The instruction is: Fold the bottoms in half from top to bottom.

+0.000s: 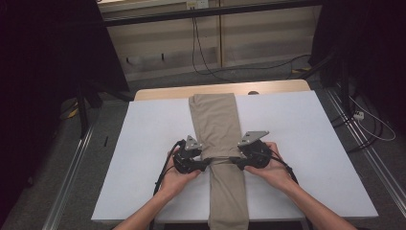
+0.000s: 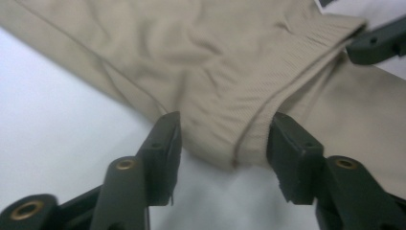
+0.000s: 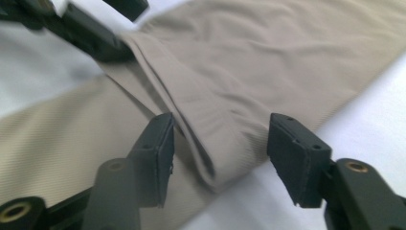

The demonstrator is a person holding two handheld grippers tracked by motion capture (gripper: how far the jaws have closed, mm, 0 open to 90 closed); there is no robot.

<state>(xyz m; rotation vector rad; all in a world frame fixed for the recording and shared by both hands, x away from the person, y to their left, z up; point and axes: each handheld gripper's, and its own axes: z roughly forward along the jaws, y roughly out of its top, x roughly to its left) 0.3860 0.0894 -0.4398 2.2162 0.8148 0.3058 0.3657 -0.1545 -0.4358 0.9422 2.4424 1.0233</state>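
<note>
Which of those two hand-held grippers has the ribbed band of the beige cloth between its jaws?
The left hand-held gripper: ribbed cloth lies between its open jaws. The right hand-held gripper straddles a smooth folded edge instead.

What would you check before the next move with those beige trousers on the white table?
1. Left gripper open around the folded edge's corner: ok.
2. Right gripper open around the opposite corner: ok.
3. Jaws pressing the cloth: not ok, gaps on both.
4. Beige trousers lying flat and straight along the white table: ok.
5. Both grippers level across the fold: ok.
6. Near end hanging over the table edge: cannot tell how far.
</note>
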